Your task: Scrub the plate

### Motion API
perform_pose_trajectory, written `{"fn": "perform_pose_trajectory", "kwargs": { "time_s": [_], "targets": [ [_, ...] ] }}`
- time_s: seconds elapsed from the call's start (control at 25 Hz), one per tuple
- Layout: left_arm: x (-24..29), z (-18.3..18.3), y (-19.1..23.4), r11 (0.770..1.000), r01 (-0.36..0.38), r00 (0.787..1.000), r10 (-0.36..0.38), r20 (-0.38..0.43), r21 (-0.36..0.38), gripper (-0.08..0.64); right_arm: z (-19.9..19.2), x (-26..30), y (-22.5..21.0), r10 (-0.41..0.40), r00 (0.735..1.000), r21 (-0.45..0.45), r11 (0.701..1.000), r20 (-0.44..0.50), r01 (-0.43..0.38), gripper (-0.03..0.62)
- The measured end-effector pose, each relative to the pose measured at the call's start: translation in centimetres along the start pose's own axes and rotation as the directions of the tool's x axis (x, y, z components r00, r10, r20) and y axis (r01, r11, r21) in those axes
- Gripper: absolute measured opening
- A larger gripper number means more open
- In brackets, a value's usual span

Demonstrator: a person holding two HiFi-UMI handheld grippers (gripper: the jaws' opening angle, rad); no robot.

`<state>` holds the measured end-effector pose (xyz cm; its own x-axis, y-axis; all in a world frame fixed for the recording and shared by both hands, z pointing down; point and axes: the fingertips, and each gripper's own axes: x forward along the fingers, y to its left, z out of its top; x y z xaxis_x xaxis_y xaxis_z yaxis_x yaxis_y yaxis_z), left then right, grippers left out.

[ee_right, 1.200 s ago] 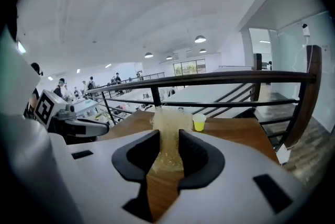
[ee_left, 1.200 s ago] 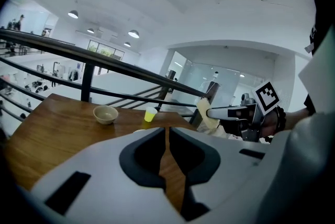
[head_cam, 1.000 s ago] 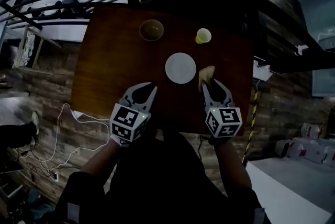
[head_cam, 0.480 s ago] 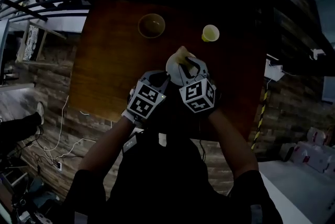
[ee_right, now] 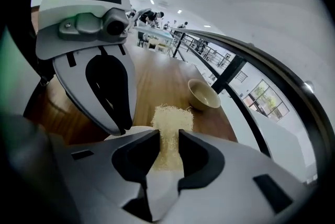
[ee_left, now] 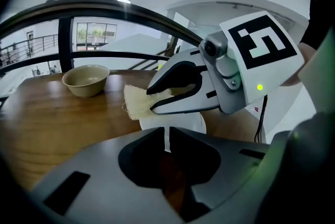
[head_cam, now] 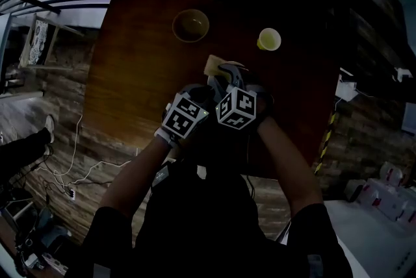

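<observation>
The white plate [ee_left: 180,119] lies on the brown table, and my left gripper [ee_left: 167,134] is shut on its near rim; a thin white edge shows between the jaws. My right gripper [ee_right: 168,139] is shut on a pale yellow scrub pad [ee_right: 171,126], which rests over the plate's far side. In the head view both grippers crowd together at the table's middle, the left gripper [head_cam: 197,96] beside the right gripper [head_cam: 227,74]. They hide nearly all of the plate there. Only the scrub pad [head_cam: 214,65] sticks out beyond them.
A tan bowl [head_cam: 190,25] stands at the far side of the table [head_cam: 136,75], just beyond the pad. A small yellow cup [head_cam: 269,39] stands to the far right. Dark railings run behind the table's far edge. White cables lie on the floor at the left.
Both grippers have come together over the plate. The right one carried the pad from the plate's right side onto it and leftward. The left one has shut on the plate's rim.
</observation>
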<state>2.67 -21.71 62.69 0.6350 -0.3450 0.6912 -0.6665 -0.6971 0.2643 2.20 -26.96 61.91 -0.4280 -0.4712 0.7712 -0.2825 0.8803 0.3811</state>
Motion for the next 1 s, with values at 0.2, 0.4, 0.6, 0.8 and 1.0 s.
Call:
{"fn": "perform_pose_trajectory", "kwargs": {
  "time_s": [0.2,0.4,0.6,0.8,1.0],
  "targets": [
    [1.1,-1.1,-0.3,1.000,0.005,0.998,-0.005,-0.058,0.000,0.037,-2.7,-0.4,-0.1,-0.005,0.999,-0.003,1.000,-0.053,0.005,0.126],
    [1.4,-1.7,-0.4,1.000,-0.007,0.996,0.007,-0.087,-0.002,0.037,-7.0,-2.1,-1.0,-0.040,0.994,0.038,0.998,-0.104,0.044,0.126],
    [1.6,-1.6,-0.6,1.000,-0.016,0.996,0.016,-0.093,0.002,0.037,-10.5,-4.3,-1.9,-0.070,0.988,0.098,0.992,-0.135,0.084,0.126],
    [1.4,-1.4,-0.9,1.000,-0.022,0.996,0.023,-0.091,0.011,0.037,-11.8,-6.2,-3.1,-0.114,0.983,0.175,0.975,-0.142,0.138,0.126],
    [0.5,-1.1,-1.1,1.000,-0.024,0.998,0.023,-0.055,-0.017,0.037,-8.2,-6.0,-2.9,-0.114,0.991,0.205,0.970,-0.074,0.127,0.126]
  ]
}}
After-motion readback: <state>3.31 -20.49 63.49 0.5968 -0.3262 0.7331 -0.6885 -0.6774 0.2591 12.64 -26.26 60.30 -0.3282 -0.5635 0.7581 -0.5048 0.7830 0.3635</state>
